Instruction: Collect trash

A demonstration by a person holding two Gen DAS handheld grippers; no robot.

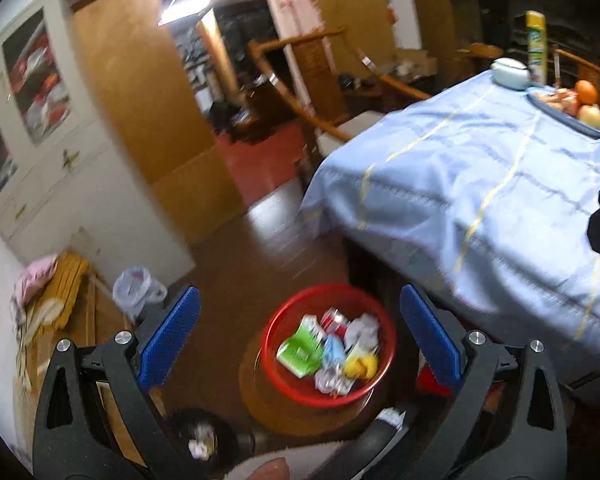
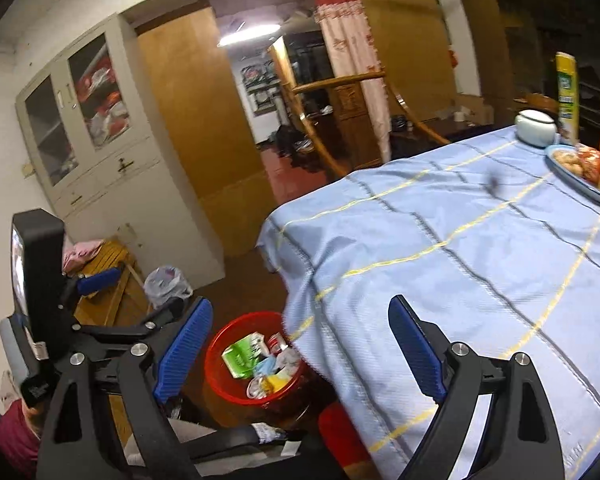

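Both claws gape wide, empty: left claw [image 1: 300,336] directly above the red bin [image 1: 328,344] of trash [image 1: 332,350], right claw [image 2: 300,348] beside it, over the desk [image 2: 460,240] edge. Cartons and wrappers look light, crushable; pinch edges.

Open left tool [image 1: 300,330] above red basket [image 1: 278,378] of trash [image 1: 328,350].
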